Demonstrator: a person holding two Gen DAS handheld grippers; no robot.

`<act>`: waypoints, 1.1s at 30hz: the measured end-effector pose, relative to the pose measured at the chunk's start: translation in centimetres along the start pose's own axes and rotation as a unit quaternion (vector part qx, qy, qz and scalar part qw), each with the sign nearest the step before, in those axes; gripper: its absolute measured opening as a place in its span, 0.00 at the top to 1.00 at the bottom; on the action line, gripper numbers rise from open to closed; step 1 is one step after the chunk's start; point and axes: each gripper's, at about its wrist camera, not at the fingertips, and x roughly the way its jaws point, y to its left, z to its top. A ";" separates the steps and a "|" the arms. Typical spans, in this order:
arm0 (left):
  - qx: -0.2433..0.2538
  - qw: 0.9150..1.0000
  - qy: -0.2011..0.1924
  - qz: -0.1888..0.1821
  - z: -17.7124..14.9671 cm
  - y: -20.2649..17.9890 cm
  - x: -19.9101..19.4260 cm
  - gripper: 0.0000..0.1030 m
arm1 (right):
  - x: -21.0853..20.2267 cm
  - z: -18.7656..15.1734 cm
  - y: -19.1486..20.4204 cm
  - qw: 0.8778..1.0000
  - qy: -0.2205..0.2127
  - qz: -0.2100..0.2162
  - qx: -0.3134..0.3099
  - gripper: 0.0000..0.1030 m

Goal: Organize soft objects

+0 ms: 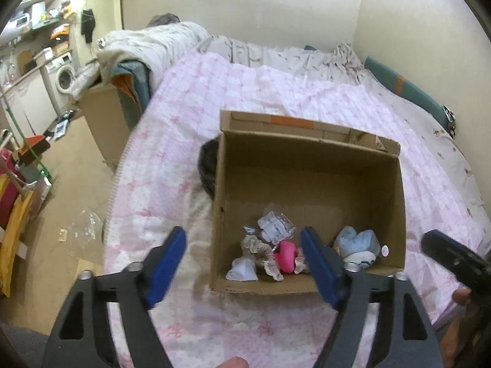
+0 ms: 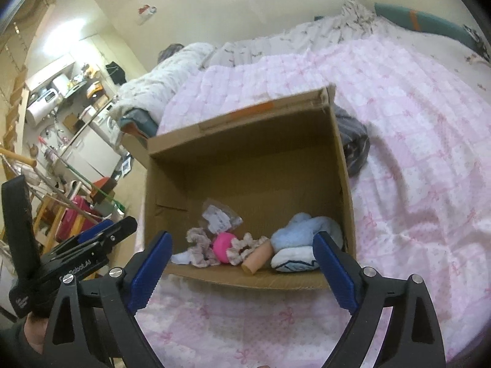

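An open cardboard box sits on the pink bed quilt. Inside lie a pink ball, frilly scrunchies, a clear packet, a light blue plush, a white cloth and a beige tube. My left gripper is open and empty above the box's near left edge. My right gripper is open and empty above the box's near wall. A dark garment lies beside the box.
The pink quilt covers the bed against the walls. Rumpled white bedding lies at the head. The floor to the left holds clutter, a washing machine and a red and yellow rack.
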 end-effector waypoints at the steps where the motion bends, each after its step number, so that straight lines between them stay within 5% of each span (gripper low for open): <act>1: -0.001 1.000 -0.006 0.003 -0.1 0.1 -0.6 0.20 | -0.7 0.1 0.3 1.000 -0.007 0.000 -0.003 0.04; 5: -0.012 1.000 -0.015 0.000 -0.7 0.6 -2.7 0.07 | -3.1 -0.1 0.7 1.000 -0.023 -0.001 -0.008 0.04; 15: 0.018 0.994 -0.102 0.026 -3.7 0.8 -7.5 0.00 | -6.7 -2.6 2.1 0.995 -0.072 -0.038 -0.056 0.00; 24: 0.013 0.998 -0.051 0.019 -6.0 1.1 -4.9 0.00 | -4.8 -4.5 2.0 0.990 -0.077 -0.091 -0.077 0.00; 33: 0.018 0.999 -0.047 0.005 -6.2 0.9 -4.6 0.00 | -4.2 -4.8 1.9 0.988 -0.073 -0.108 -0.084 0.00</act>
